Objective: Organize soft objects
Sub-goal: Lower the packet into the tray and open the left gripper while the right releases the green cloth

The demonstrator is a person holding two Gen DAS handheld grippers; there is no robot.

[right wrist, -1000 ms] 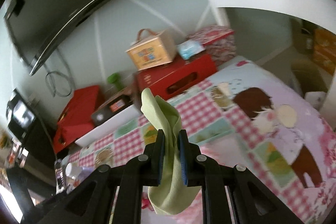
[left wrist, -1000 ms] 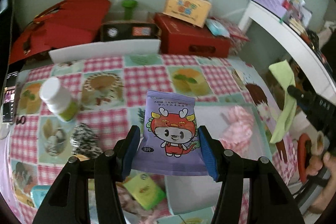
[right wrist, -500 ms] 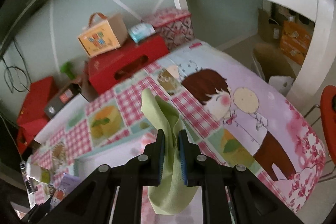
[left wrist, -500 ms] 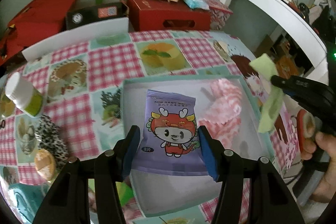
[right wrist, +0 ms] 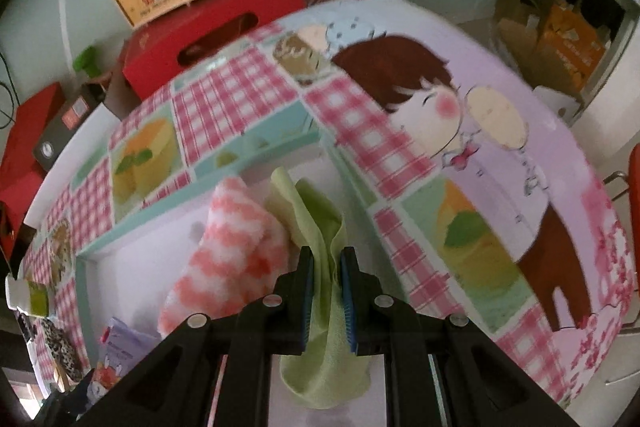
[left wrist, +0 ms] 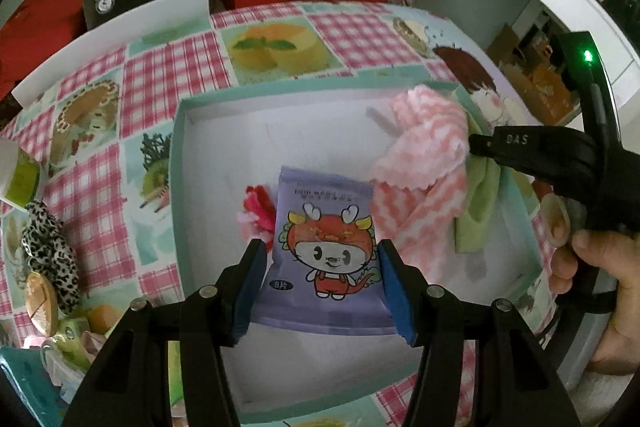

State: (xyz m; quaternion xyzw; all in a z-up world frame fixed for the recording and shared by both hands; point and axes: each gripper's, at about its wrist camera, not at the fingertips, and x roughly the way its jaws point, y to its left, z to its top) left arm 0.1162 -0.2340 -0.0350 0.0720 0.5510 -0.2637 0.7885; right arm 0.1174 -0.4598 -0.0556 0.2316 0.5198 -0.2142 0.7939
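Jaws of left gripper (left wrist: pixel 322 279) clamp purple wipes packet (left wrist: pixel 326 251), low over white tray (left wrist: pixel 182 131) floor. Right gripper (right wrist: pixel 325 291) pinches green cloth (right wrist: pixel 320 239) above tray's right side. Pink striped sock (left wrist: pixel 424 163) and red-pink scrap (left wrist: pixel 258 209) already inside. Outside, left: leopard scrunchie (left wrist: pixel 48 251), white bottle (left wrist: pixel 18 175) unsorted. Sock crowds cloth's landing spot.

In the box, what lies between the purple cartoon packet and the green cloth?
The pink-and-white fuzzy sock lies between the purple cartoon packet and the green cloth, clearest in the left wrist view.
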